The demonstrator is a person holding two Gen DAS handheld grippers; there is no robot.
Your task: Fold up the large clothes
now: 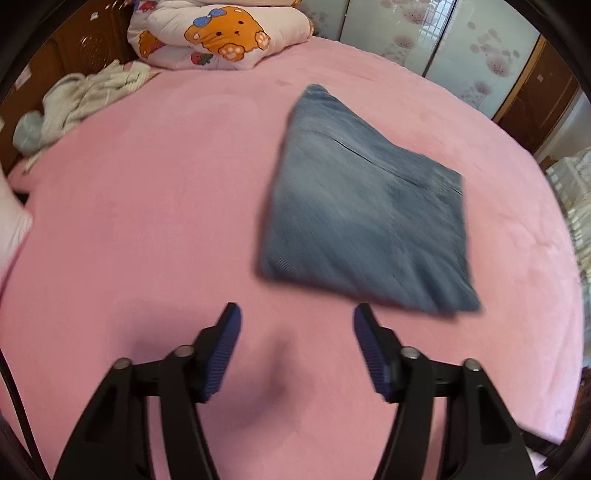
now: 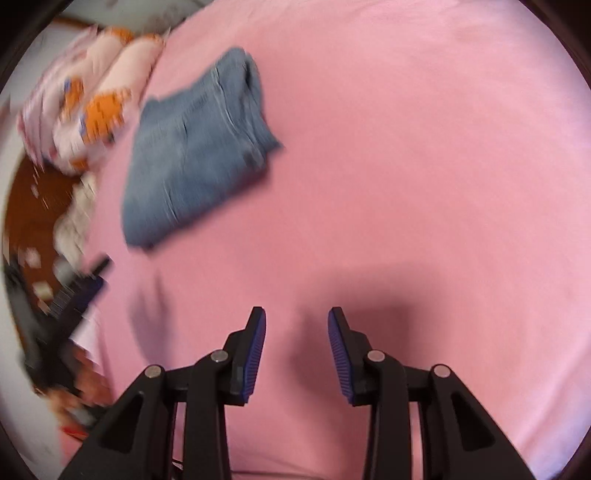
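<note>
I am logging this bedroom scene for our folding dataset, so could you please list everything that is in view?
Jeans: one, blue denim, folded into a flat packet, lying on the bed cover ahead of both grippers, touched by neither.
Bed cover: one, pink, spread over the whole bed.
Quilt: one, pale pink with an orange cartoon bear, bundled at the far end of the bed.
Loose garment: one, whitish green, crumpled at the bed's far left edge.
Headboard: one, brown carved wood, behind the quilt.
Sliding doors: frosted with a pink flower print, beyond the bed.
Left gripper: black, blue pads, open, empty.
Right gripper: black, blue pads, open, empty.
</note>
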